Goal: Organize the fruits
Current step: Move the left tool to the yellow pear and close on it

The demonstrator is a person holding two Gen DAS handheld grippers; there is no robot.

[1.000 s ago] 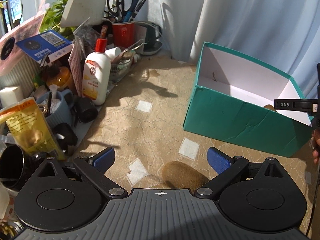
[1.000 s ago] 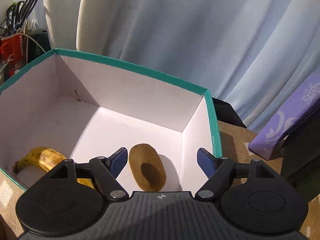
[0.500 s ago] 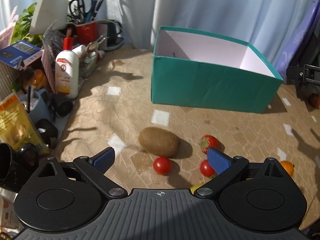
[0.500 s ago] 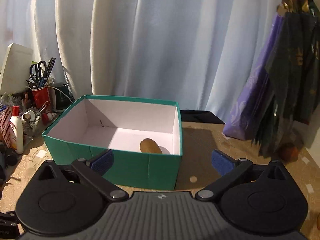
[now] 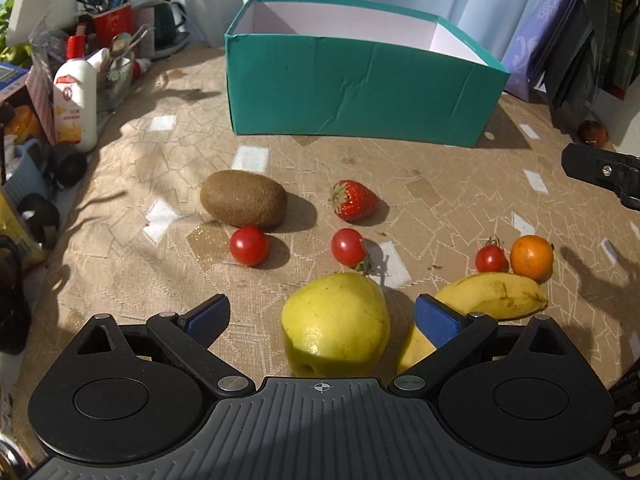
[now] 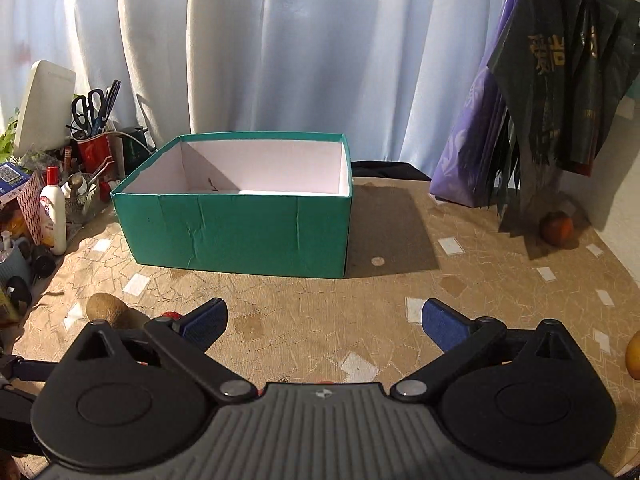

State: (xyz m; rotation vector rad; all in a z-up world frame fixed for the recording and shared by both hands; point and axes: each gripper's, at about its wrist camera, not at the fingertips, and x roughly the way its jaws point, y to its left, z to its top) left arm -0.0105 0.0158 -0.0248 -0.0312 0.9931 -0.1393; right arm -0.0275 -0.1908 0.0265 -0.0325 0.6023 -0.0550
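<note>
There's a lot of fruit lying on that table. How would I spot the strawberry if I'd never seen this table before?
Start at the big teal box at the back of the tan table. The loose fruit lies in front of its long side, and the strawberry is in the row nearest the box, to the right of the brown kiwi. The red tomatoes near it are smooth and round; the strawberry alone is pointed, seeded and has a green leafy cap.

I've got a teal box (image 5: 360,88) with a white inside, sitting on my tan tablecloth (image 5: 440,200) patterned with pale cracked lines and white squares. Brown fuzzy kiwi (image 5: 243,199), red strawberry (image 5: 354,201) with green leaves, three red cherry tomatoes (image 5: 248,246), an orange tangerine (image 5: 532,258), yellow-green pear (image 5: 336,322), yellow banana (image 5: 492,295) with brown flecks, blue pads (image 5: 436,322) on my black grippers
</note>
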